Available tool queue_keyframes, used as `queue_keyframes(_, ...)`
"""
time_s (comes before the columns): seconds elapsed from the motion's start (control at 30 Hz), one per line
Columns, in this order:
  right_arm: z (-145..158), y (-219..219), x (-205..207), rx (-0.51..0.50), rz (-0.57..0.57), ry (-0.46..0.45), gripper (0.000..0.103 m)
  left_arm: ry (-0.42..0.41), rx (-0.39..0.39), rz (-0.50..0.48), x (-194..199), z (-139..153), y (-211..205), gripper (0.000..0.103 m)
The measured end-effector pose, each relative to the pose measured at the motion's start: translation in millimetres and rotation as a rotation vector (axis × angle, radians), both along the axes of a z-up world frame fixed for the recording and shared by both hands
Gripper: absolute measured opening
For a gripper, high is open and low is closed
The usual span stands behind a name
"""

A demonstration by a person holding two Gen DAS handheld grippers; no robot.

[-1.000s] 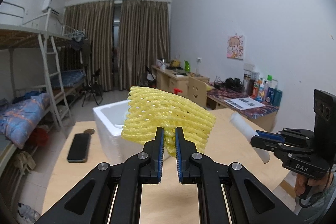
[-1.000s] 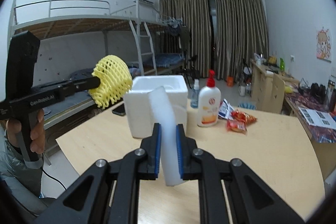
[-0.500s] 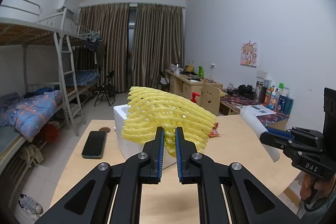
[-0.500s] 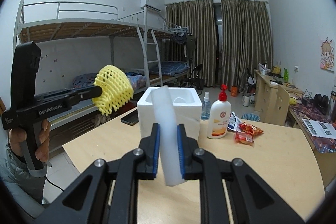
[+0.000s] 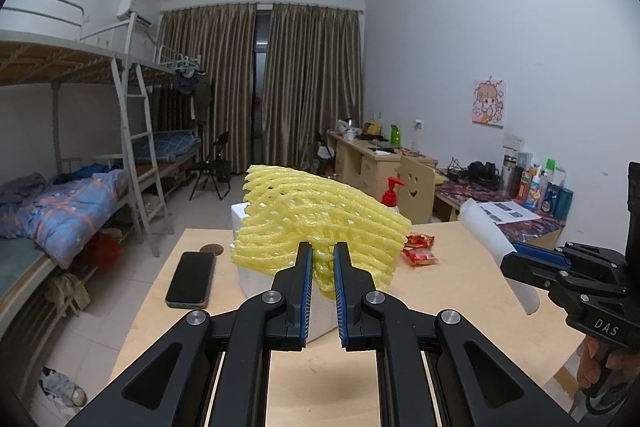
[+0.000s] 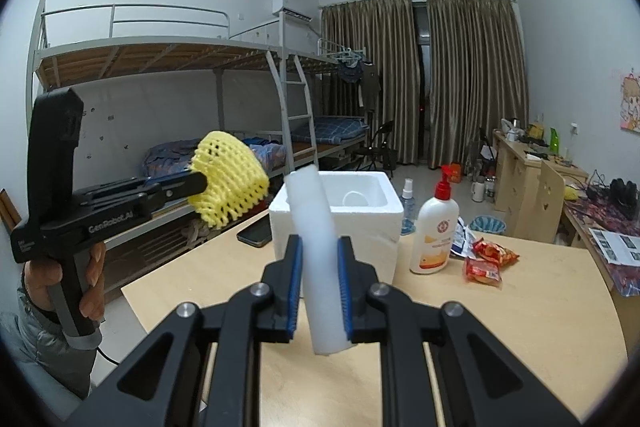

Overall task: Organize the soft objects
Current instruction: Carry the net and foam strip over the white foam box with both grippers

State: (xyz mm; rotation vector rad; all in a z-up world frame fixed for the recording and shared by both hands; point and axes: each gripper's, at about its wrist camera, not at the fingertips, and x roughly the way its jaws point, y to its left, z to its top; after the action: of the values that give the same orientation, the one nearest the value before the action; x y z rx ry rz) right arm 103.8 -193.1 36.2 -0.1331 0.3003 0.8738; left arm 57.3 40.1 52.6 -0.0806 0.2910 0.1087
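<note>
While clamped: yellow foam net [image 5: 320, 227], white foam strip [image 6: 320, 267].

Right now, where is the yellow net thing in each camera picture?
Left wrist view: the yellow foam net fills the middle, pinched in the left gripper.
Right wrist view: it is at the left, held up above the table edge.
Shared landmark: the white foam box, mostly hidden behind the net in the left wrist view, middle in the right wrist view.
</note>
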Motion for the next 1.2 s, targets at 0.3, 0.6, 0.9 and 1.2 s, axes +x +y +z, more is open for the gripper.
queue_keyframes(0.3,10,17,5,-0.012,0.025,-0.026,0.019,-0.013,0.008,0.010,10,5,8,0.011)
queue_keyframes(0.6,20,32,17,-0.027,0.042,-0.040,0.019,-0.015,0.008,0.026,26,13,19,0.011)
queue_keyframes(0.9,25,45,35,-0.038,0.042,-0.029,0.019,-0.011,0.010,0.042,48,21,30,0.011)
queue_keyframes(1.2,27,59,50,-0.056,0.041,-0.019,0.019,0.008,0.004,0.044,72,22,38,0.011)
